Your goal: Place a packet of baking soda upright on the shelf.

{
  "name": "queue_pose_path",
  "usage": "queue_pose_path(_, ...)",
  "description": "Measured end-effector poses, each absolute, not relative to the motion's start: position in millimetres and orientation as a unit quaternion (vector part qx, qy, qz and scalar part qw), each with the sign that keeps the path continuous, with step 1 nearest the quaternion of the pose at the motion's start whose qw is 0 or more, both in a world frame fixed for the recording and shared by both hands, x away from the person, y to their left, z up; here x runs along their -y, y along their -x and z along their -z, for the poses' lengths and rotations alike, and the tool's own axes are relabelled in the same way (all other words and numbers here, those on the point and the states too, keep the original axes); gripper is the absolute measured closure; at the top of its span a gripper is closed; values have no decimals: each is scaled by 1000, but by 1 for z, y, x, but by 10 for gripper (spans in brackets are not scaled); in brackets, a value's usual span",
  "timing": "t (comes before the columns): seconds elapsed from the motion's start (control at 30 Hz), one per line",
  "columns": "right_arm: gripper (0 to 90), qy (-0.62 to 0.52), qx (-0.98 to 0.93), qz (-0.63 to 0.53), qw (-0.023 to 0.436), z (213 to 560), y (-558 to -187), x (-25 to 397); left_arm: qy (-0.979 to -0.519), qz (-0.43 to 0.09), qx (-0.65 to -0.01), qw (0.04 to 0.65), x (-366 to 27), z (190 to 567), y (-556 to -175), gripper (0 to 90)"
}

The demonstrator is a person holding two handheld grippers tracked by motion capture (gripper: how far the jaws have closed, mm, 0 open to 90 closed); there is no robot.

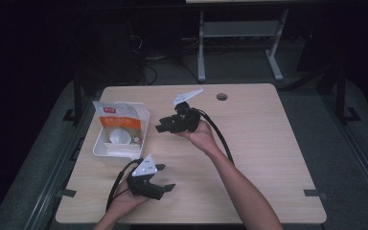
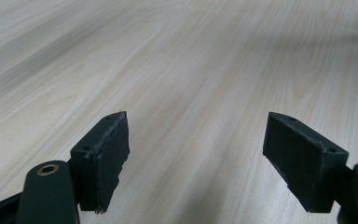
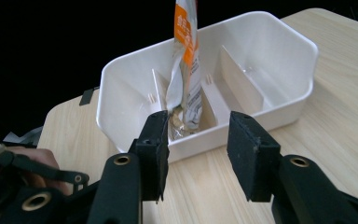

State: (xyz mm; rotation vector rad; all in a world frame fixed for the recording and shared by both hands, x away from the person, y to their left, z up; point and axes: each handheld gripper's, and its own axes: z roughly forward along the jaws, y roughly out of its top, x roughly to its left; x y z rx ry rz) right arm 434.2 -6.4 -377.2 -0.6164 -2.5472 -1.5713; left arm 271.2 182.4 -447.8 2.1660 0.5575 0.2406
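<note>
Right gripper (image 3: 196, 154) is held with jaws parted, empty, just short of the white box (image 3: 279, 42). An orange-and-white packet (image 3: 186, 70) is stood upright inside. Left gripper (image 2: 196, 158), at 6 o'clock, is spread wide over bare table (image 2: 177, 60).

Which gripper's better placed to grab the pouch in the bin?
Right. The right gripper is open and aimed at the pouch standing in the white bin. The left gripper, also open, faces bare table.

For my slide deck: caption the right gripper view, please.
Open right gripper faces a white divided bin holding an upright orange-and-white packet.
</note>
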Motion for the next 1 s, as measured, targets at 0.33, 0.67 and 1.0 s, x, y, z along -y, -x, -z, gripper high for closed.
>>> queue_pose_path(0.33, 519, 212, 828, 518, 37, 375, -429, 29, -869, -97, -223, 430, -182, 449, -272, 221)
queue_pose_path(0.67, 492, 222, 825, 520, 30, 374, -423, 50, -868, -96, -229, 430, -183, 449, -273, 222)
queue_pose_path(1.0, 441, 236, 818, 524, 24, 373, -418, 71, -869, -96, -228, 429, -182, 449, -273, 222)
